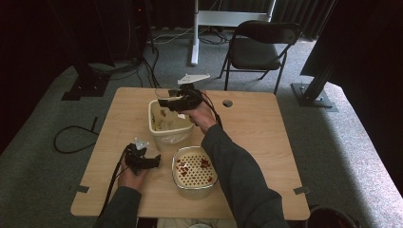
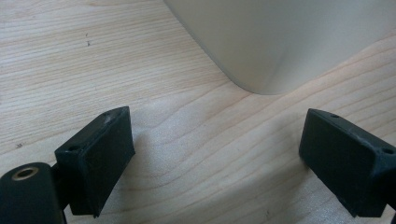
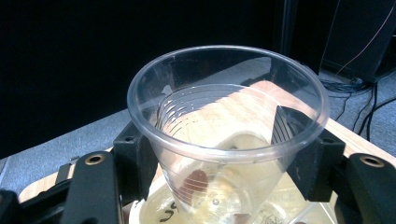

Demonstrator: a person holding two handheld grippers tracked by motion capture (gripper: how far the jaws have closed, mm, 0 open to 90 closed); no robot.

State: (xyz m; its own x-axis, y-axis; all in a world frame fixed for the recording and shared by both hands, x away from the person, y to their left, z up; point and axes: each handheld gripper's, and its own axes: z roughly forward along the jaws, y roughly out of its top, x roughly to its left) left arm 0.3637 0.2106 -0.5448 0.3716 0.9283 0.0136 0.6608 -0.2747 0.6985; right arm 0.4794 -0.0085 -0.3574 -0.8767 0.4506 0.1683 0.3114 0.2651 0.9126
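A cream tub (image 1: pixel 157 124) stands mid-table with liquid and a few red bits in it. My right gripper (image 1: pixel 175 102) hovers over the tub's far rim, shut on a clear plastic cup (image 3: pixel 224 116) that it holds upright. Through the cup I see the tub (image 3: pixel 154 210) and a red piece (image 3: pixel 194 182) below. Just in front of the tub sits a cream strainer bowl (image 1: pixel 194 187) with red pieces on its perforated floor. My left gripper (image 1: pixel 145 160) rests low over the table to the left of the strainer. In its own view that gripper (image 2: pixel 215 158) is open and empty, facing a pale container corner (image 2: pixel 280 42).
A black folding chair (image 1: pixel 259 47) and a white stand (image 1: pixel 195 33) are beyond the table's far edge. Cables (image 1: pixel 76 135) lie on the carpet at the left. A round grommet (image 1: pixel 227 103) sits in the tabletop (image 1: pixel 256 137) at the right of the tub.
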